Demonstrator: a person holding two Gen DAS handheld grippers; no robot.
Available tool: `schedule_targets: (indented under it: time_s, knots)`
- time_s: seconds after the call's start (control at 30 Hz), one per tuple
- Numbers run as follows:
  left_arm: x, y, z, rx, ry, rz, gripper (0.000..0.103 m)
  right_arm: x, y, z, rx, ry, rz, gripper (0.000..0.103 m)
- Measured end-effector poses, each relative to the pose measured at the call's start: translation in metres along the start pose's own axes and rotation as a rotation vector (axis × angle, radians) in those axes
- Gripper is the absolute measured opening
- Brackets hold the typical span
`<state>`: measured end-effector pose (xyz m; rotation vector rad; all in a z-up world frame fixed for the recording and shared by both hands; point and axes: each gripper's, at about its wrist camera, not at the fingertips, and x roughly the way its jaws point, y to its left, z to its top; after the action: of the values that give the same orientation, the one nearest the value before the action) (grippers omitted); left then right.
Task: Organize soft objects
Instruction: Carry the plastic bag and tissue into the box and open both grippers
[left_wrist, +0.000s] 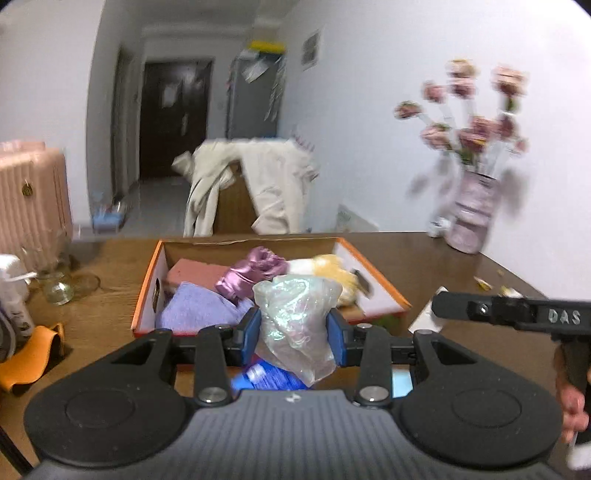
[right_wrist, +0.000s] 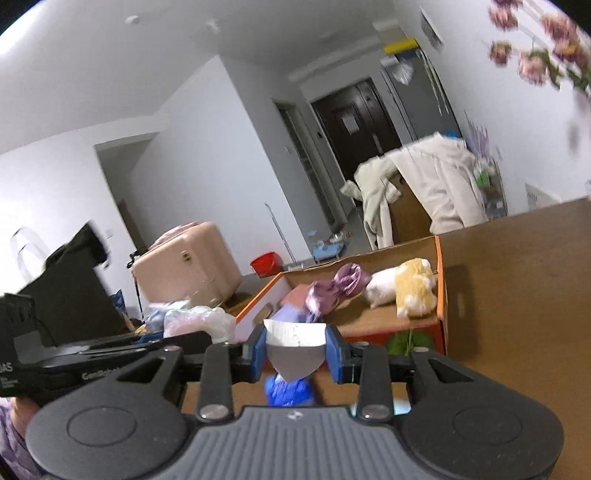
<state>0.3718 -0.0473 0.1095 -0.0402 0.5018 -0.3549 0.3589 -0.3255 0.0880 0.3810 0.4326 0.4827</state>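
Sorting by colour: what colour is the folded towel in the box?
Lavender purple towel, clearest in the left wrist view.

- I am in a lived-in flat, at a wooden bench (left_wrist: 424, 258) set against a white wall.
- Beyond it a hallway runs back to a dark double door (left_wrist: 173, 118), like a front entrance.
- A cream coat (left_wrist: 273, 184) is thrown over a cardboard carton (left_wrist: 236, 199) on the floor.
- A pink ribbed suitcase (left_wrist: 33, 199) stands off to my left, and a red bucket (right_wrist: 266, 263) sits on the floor near it.
- A vase of pink flowers (left_wrist: 472, 210) stands on the bench by the wall.
- A tall grey fridge (left_wrist: 255, 96) stands by the hall, with papers stuck to it.
- An empty glass jar (left_wrist: 59, 286) sits on the bench.
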Motion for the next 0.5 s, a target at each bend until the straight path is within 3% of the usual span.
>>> schedule_targets:
  time_s: [0.07,0.2,0.37,0.4,0.43,0.5]
  knots:
    - [0.037,0.018,0.023,-0.062,0.036,0.022,0.039,0.037,-0.012,0.021,0.033,0.035,0.015,0.033]
    - [0.094,0.042,0.055,-0.092,0.048,0.071,0.039,0.112,-0.028,0.044,0.071,0.115,-0.015,0.033]
    - [0.143,0.063,0.066,-0.110,0.111,0.083,0.039,0.187,-0.031,0.046,0.035,0.200,-0.066,0.038]
    - [0.144,0.064,0.062,-0.105,0.116,0.072,0.040,0.197,-0.031,0.045,0.032,0.219,-0.063,0.041]
    - [0.144,0.066,0.058,-0.097,0.115,0.058,0.049,0.205,-0.030,0.045,0.025,0.239,-0.054,0.047]
    - [0.142,0.071,0.044,-0.088,0.117,0.063,0.057,0.212,-0.027,0.043,-0.007,0.248,-0.050,0.060]
